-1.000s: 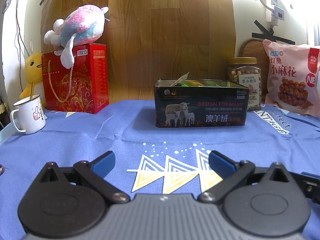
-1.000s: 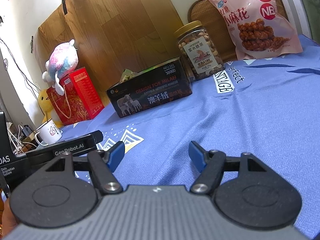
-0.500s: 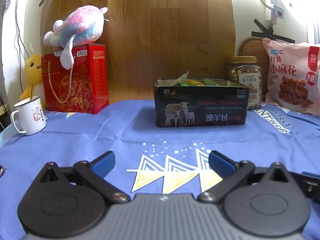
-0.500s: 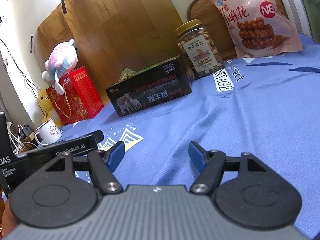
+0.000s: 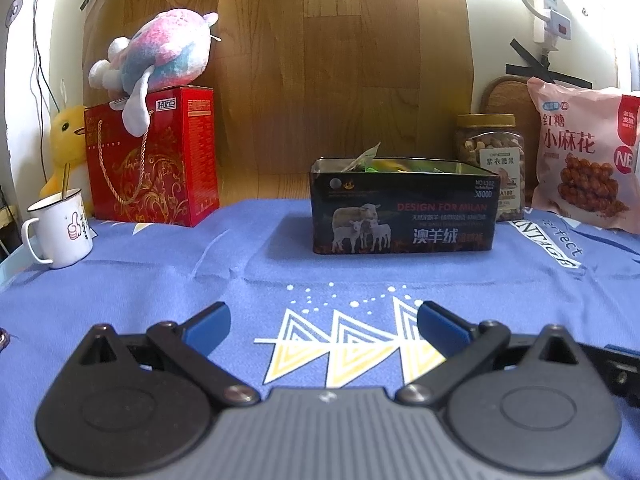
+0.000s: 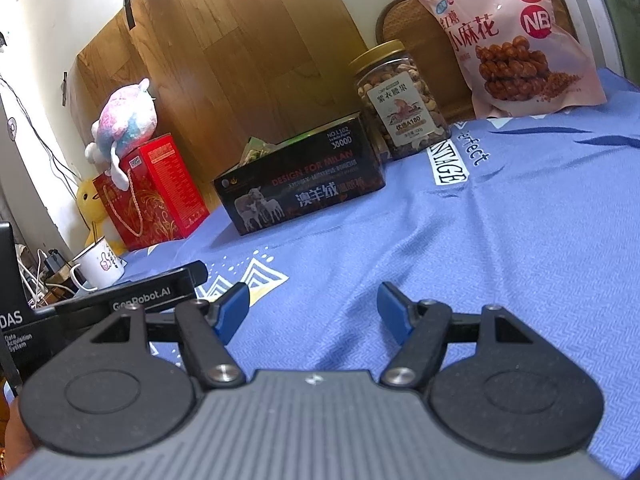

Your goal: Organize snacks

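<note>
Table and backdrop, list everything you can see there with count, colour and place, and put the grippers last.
Tin box: one, black, open, centre of the cloth, wrappers inside.
Nut jar: one, clear with gold lid, right of and behind the tin.
Snack bag: one, pink, far right.
Gift bag: one, red, left.
Plush toy: one, pink and blue, atop the gift bag.
Yellow plush: one, far left.
Mug: one, white, left edge.
Cloth: one, blue.
Left gripper: open, empty.
Right gripper: open, empty.
</note>
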A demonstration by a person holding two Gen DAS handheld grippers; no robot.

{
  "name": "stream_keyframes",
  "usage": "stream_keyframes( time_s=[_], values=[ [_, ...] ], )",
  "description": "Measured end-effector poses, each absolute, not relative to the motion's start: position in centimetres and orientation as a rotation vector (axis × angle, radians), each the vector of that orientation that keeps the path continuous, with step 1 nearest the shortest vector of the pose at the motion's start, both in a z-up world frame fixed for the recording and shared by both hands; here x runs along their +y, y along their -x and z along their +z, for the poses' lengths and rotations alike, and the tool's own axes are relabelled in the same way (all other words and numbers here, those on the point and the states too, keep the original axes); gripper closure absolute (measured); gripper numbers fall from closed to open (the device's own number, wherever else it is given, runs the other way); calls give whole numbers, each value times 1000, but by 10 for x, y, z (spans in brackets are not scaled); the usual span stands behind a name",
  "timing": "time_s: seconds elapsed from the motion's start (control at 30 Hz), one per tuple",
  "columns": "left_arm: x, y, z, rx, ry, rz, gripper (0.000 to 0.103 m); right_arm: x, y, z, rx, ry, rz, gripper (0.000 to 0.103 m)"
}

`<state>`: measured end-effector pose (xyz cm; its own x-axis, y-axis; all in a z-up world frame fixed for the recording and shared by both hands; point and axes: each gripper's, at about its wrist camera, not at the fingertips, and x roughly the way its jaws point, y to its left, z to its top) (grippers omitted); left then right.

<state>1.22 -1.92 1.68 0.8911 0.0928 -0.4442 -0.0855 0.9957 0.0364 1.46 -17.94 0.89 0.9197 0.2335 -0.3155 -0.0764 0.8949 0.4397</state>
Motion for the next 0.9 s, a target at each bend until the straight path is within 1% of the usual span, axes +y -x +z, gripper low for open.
stream_keyframes(
  time_s=[0.9],
  values=[
    [-21,-11,17,457,-29,95,0,-179,-15,9,372,-431,156,30]
  ],
)
